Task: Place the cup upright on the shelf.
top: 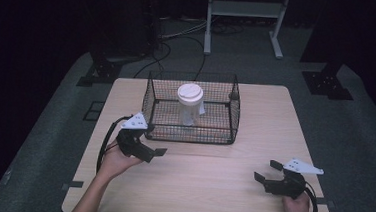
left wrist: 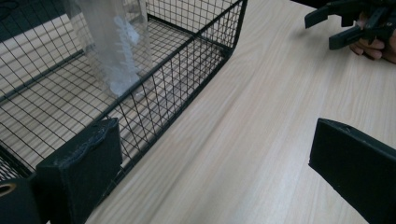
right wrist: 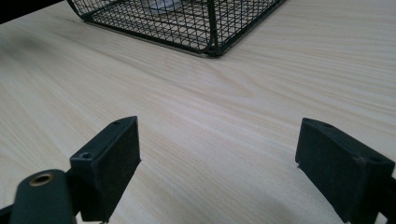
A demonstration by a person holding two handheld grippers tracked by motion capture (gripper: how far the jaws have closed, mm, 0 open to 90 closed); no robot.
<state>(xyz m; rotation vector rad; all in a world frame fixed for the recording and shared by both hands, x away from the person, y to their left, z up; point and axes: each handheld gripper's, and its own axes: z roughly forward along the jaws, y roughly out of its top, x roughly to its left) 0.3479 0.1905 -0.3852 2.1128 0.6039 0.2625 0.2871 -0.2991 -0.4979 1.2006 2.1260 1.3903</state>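
A black wire basket [top: 194, 129] stands on the pale wooden table [top: 210, 188], toward the back. Inside it a clear plastic container [top: 189, 108] with a white lid stands upright. My left gripper [top: 155, 155] is open and holds nothing, just off the basket's front left corner. In the left gripper view its jaws [left wrist: 215, 172] stand wide, one pad close against the basket's [left wrist: 187, 60] wire wall, with the container [left wrist: 112, 42] behind the mesh. My right gripper [top: 266, 170] hovers open near the table's front right, and its jaws [right wrist: 219, 158] frame bare wood before the basket [right wrist: 187, 23].
Bare tabletop stretches between the two grippers and in front of the basket. The right gripper [left wrist: 322, 31] and its hand show far off in the left gripper view. Behind the table are a white frame's legs [top: 209, 22], floor cables [top: 180, 38] and dark stand bases [top: 328, 83].
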